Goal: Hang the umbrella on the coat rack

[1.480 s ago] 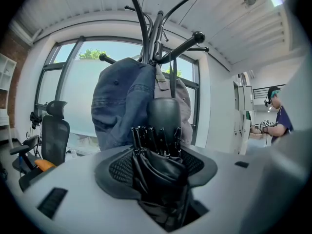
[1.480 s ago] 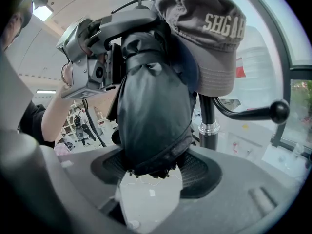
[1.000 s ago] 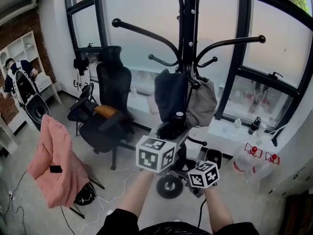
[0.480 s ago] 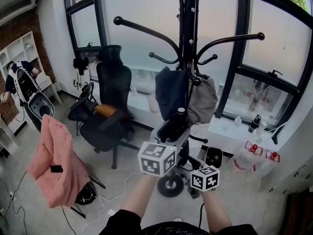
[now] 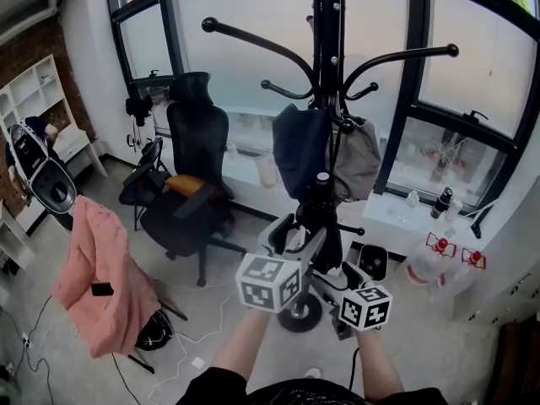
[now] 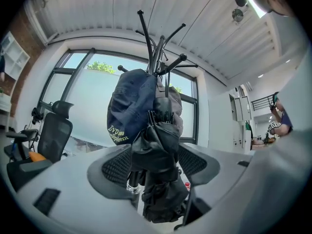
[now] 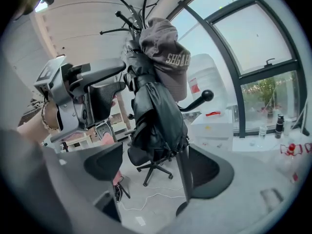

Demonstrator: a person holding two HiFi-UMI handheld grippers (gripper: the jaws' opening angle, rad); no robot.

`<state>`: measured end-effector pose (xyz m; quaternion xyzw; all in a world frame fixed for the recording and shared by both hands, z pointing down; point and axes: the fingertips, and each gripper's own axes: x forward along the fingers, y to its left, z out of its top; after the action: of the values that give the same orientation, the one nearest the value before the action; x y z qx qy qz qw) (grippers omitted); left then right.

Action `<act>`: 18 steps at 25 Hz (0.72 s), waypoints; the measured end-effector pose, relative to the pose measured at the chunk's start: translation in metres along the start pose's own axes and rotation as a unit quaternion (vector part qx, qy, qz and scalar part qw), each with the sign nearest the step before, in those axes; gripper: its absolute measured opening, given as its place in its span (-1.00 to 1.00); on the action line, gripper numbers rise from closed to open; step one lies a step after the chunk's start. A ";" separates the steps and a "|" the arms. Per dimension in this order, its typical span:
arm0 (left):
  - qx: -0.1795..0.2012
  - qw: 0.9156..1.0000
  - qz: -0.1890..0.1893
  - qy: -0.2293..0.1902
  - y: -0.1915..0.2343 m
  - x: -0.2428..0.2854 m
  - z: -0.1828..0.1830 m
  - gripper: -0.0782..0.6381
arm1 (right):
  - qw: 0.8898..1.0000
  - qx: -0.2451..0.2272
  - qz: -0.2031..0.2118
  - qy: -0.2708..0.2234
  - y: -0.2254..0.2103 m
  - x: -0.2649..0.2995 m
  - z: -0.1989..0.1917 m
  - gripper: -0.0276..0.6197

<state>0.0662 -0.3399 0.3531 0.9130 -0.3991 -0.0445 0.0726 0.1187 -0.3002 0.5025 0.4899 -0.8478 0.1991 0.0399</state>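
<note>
1. Coat rack stands straight ahead of both grippers. It carries 3 things: a navy cap, a grey cap and the black folded umbrella.
2. Umbrella hangs on the rack's pole, below and between the 2 caps. Its lower end dangles just beyond the tips of the left gripper.
3. L gripper: jaws wide apart and have just been opening. The umbrella hangs in the gap between them and the pads aren't clamping it. Navy cap is above and slightly left of its jaws.
4. Right gripper: jaws also spread wide, just been opening, nothing gripped. Umbrella's bottom end hangs above the gap, and the rack pole runs down just beside its R pad. Grey cap is higher up, above the jaws.
5. Windowsill off to the R gripper's right holds a few bottles.
6. Pose: both bare forearms reach fwd from the bottom of the head view, close together. L gripper sits higher and nearer the rack, R gripper lower and to its right.
7. Right gripper view shows the L gripper to its upper left, held in a hand.
</note>
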 end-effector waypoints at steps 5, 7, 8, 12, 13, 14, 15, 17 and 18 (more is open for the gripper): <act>-0.023 1.000 0.001 0.012 0.007 -0.020 -0.017 0.01 | 1.000 0.001 -0.012 -0.015 0.014 -0.021 -0.003 0.35; -0.025 1.000 -0.004 0.013 0.008 -0.029 -0.022 0.01 | 1.000 -0.007 -0.019 -0.022 0.021 -0.027 -0.002 0.35; -0.022 1.000 -0.008 0.012 0.006 -0.033 -0.024 0.01 | 0.999 -0.011 -0.023 -0.027 0.025 -0.031 -0.002 0.35; -0.013 1.000 -0.021 0.018 -0.001 -0.053 -0.038 0.01 | 0.999 -0.021 -0.031 -0.026 0.043 -0.042 -0.010 0.35; -0.019 0.999 -0.027 0.023 -0.003 -0.059 -0.043 0.01 | 0.999 -0.022 -0.033 -0.025 0.047 -0.044 -0.014 0.35; -0.025 0.999 -0.033 0.030 -0.005 -0.064 -0.050 0.01 | 0.999 -0.021 -0.036 -0.027 0.052 -0.047 -0.017 0.35; -0.031 0.998 -0.040 0.038 -0.008 -0.070 -0.057 0.01 | 0.998 -0.022 -0.041 -0.031 0.055 -0.049 -0.020 0.34; -0.037 0.996 -0.050 0.056 -0.013 -0.082 -0.072 0.01 | 0.997 -0.025 -0.056 -0.042 0.062 -0.056 -0.025 0.34; -0.039 0.996 -0.053 0.064 -0.015 -0.088 -0.079 0.01 | 0.997 -0.025 -0.062 -0.045 0.065 -0.059 -0.028 0.34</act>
<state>0.0280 -0.2576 0.4305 0.9303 -0.3424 -0.0052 0.1316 0.0907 -0.2130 0.4935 0.5487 -0.8216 0.1523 0.0264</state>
